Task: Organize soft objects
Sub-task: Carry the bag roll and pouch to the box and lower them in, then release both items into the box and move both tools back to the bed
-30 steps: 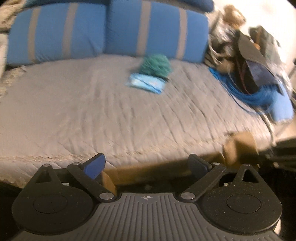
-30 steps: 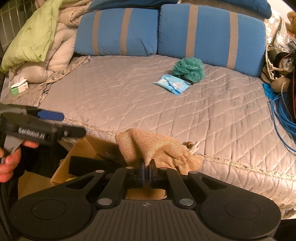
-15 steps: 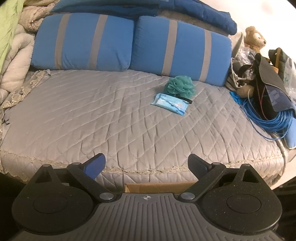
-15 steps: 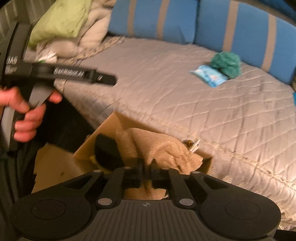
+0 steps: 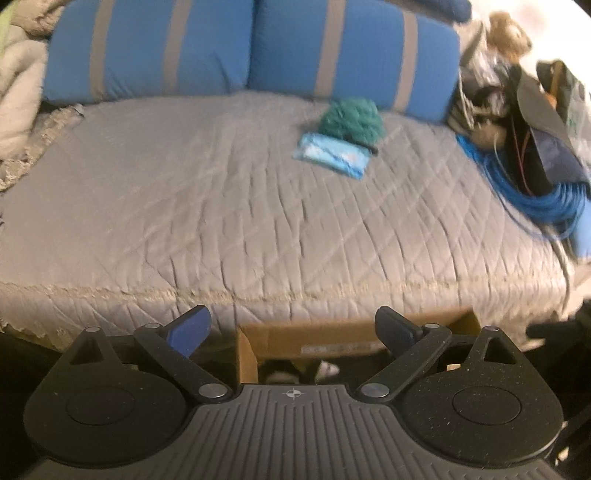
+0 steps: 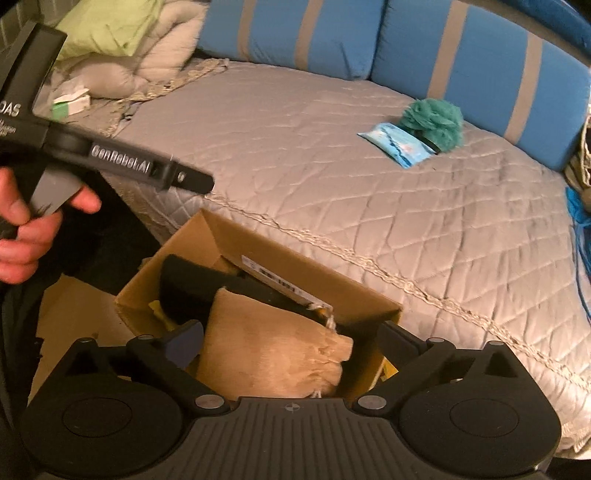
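Note:
A tan burlap pouch (image 6: 273, 354) lies in the open cardboard box (image 6: 258, 258) on the floor at the bed's front edge, between the spread fingers of my right gripper (image 6: 291, 341), which is open just above it. A green mesh sponge (image 6: 434, 122) and a light blue wipes pack (image 6: 397, 144) lie on the grey quilt near the blue pillows; both also show in the left wrist view, sponge (image 5: 351, 118) and pack (image 5: 330, 155). My left gripper (image 5: 293, 330) is open and empty over the box's far wall (image 5: 332, 338).
Two blue striped pillows (image 5: 258, 51) line the back of the bed. Coiled blue cable (image 5: 535, 199), bags and a teddy bear (image 5: 509, 33) crowd the right side. Crumpled blankets (image 6: 122, 48) and a small white-green box (image 6: 70, 99) lie at the left. The left handle (image 6: 110, 158) reaches over the box.
My right gripper has opened and let the burlap pouch drop into the box. The left gripper has swung back down toward the box and bed edge.

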